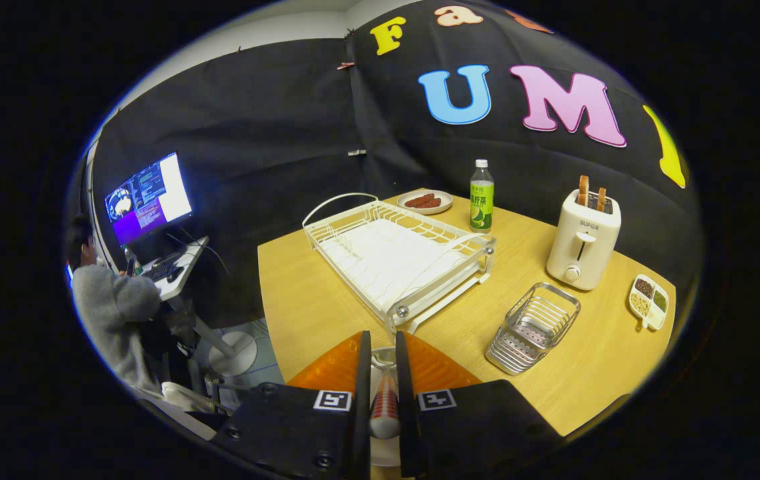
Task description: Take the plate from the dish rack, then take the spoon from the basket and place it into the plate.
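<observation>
While the toaster [583, 239] reads "SUPOR", hand-held gripper [383, 360] clamps spoon [385, 403] w/ both fingers above plate [385, 450].

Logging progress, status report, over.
Gripper shut on spoon, over plate. Dish rack and basket empty. Nothing blocking.

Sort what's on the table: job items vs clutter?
Job items: dish rack, now without a plate; wire basket, looks empty; spoon held between the gripper fingers; plate just under them.

Clutter: toaster, bottle, dish of sausages, small tray of grains.
</observation>
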Available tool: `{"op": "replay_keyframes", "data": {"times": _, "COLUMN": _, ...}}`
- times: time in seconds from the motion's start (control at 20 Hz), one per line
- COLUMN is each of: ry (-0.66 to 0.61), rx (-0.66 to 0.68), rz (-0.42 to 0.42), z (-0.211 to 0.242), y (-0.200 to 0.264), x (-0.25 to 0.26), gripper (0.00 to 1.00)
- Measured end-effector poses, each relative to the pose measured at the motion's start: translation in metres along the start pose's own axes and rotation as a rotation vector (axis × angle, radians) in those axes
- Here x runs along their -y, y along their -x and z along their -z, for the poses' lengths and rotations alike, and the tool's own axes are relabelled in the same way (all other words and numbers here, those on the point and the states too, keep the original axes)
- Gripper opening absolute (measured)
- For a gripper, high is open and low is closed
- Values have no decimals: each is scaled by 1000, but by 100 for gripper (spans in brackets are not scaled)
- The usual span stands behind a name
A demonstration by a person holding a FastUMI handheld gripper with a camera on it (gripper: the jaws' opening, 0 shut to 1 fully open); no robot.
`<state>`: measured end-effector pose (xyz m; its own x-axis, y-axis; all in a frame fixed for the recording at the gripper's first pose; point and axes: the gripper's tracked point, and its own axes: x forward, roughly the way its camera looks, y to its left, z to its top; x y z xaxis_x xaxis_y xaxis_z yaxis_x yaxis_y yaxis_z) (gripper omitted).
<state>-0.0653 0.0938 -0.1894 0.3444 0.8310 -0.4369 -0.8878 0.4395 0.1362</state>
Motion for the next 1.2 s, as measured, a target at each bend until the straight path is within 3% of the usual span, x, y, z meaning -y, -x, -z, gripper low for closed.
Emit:
{"op": "replay_keyframes", "data": {"times": 0.55, "ry": -16, "rx": -143, "rz": 28, "z": 62, "y": -5, "x": 16, "gripper": 23}}
{"op": "replay_keyframes", "data": {"times": 0.95, "ry": -23, "rx": -137, "rz": 69, "z": 60, "y": -4, "x": 24, "gripper": 23}}
{"op": "replay_keyframes", "data": {"times": 1.0, "ry": -35, "rx": -135, "rz": 81, "z": 57, "y": -4, "x": 26, "gripper": 27}}
{"op": "replay_keyframes", "data": {"times": 1.2, "ry": -73, "rx": -92, "rz": 176, "z": 38, "y": 9, "x": 45, "gripper": 100}}
